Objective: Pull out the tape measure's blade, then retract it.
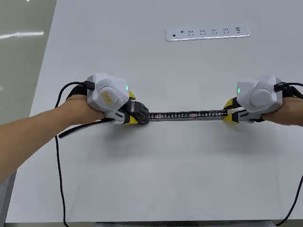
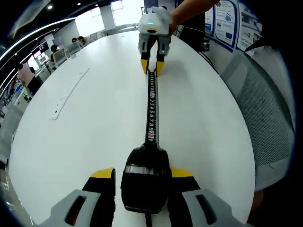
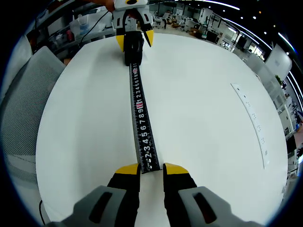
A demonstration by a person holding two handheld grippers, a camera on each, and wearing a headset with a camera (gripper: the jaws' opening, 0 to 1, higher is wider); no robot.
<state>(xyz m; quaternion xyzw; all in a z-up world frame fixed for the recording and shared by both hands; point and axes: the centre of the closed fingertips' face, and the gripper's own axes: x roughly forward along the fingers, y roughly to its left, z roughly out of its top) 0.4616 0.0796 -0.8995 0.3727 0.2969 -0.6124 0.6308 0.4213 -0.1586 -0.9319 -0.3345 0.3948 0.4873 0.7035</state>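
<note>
1. Tape measure case (image 2: 145, 182) sits on the white desk (image 1: 156, 175), nearer the person than the power strip (image 1: 207, 32) and off to its left.
2. Left gripper (image 2: 144, 172) has its jaws closed against both sides of the black case, holding it.
3. Blade (image 1: 187, 115) runs straight out of the case to the right, numbers facing up, passing on the person's side of the power strip.
4. Right gripper (image 3: 151, 168) has its jaws pinched nearly together on the blade's end, just past the power strip's right end and nearer the person.
</note>
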